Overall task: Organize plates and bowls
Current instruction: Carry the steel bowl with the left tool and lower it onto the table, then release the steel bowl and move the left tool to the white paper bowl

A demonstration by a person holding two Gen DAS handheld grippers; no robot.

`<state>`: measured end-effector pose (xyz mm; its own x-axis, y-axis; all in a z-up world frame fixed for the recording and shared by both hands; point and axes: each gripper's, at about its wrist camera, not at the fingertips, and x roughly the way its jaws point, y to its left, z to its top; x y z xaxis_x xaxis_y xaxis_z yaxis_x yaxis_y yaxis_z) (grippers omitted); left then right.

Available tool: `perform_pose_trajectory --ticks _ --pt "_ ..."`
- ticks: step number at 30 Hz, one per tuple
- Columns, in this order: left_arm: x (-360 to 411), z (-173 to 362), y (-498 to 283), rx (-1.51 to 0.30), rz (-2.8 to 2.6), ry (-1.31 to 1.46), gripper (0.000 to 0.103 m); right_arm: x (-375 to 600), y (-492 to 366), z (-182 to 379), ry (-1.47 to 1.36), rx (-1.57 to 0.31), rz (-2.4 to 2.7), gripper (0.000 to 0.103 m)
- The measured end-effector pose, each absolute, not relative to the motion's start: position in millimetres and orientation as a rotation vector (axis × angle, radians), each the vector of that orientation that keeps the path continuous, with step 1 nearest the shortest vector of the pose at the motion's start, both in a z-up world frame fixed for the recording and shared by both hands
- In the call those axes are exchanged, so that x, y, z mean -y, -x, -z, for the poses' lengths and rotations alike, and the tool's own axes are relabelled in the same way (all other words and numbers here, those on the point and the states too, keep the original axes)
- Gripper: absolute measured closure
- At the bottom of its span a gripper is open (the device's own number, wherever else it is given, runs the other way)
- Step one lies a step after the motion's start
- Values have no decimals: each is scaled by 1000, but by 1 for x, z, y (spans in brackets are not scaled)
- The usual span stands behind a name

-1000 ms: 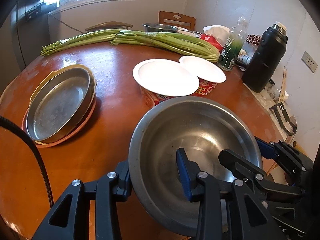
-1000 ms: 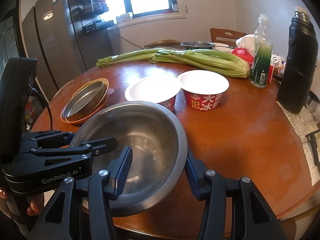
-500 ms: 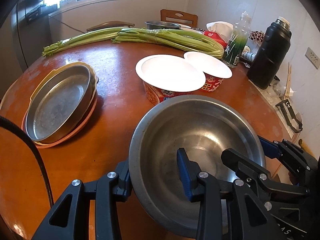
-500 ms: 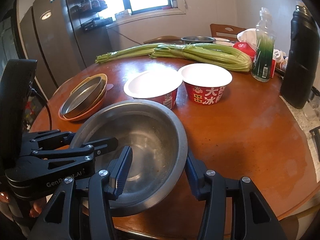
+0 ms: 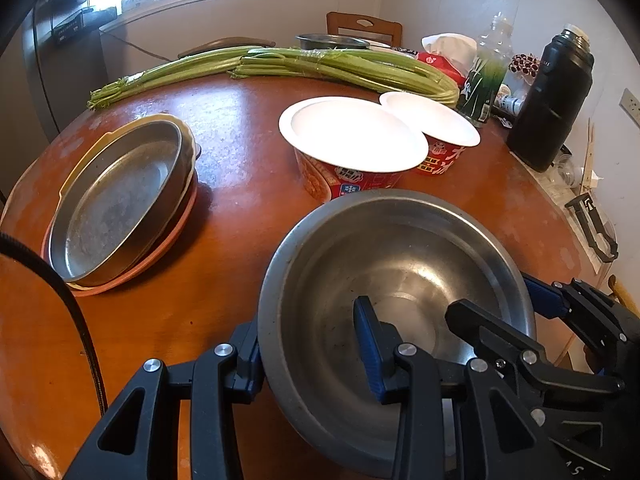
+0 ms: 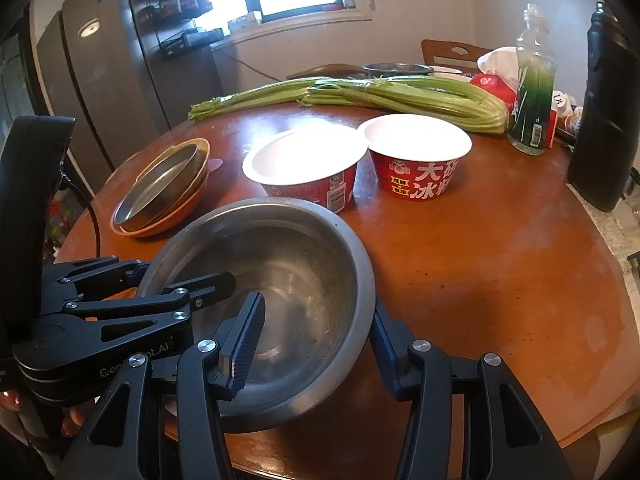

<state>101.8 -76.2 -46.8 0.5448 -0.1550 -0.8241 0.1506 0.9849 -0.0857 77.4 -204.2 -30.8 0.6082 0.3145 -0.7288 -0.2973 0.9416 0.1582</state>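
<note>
A steel bowl (image 5: pixel 400 264) (image 6: pixel 288 248) hangs just above the near edge of the round wooden table (image 6: pixel 480 260), and both grippers grip its rim. My left gripper (image 5: pixel 308 332) is shut on the bowl's left wall, one finger outside and one inside. My right gripper (image 6: pixel 316 312) is shut on the right wall in the same way. Each gripper also shows in the other's view: right gripper (image 5: pixel 498 300), left gripper (image 6: pixel 180 276). To the left, a steel plate (image 5: pixel 116 200) (image 6: pixel 164 184) lies tilted on a stack of yellow and orange plates.
Two red paper tubs with white lids (image 5: pixel 352 136) (image 5: pixel 432 120) stand just beyond the bowl. Celery bundles (image 5: pixel 320 66) lie across the far side. A black flask (image 5: pixel 552 96), a bottle (image 5: pixel 486 76) and a tissue pack crowd the right. Another steel bowl (image 5: pixel 332 42) sits at the back.
Both grips on the bowl are the same. The table scene has only drifted slightly in both views.
</note>
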Motion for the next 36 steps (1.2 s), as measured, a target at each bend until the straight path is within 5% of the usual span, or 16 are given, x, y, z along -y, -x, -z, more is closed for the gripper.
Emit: perform_pose_trajectory --ticks 36 --pt "63 24 -94 -904 157 27 63 221 -72 11 -77 -781 -314 43"
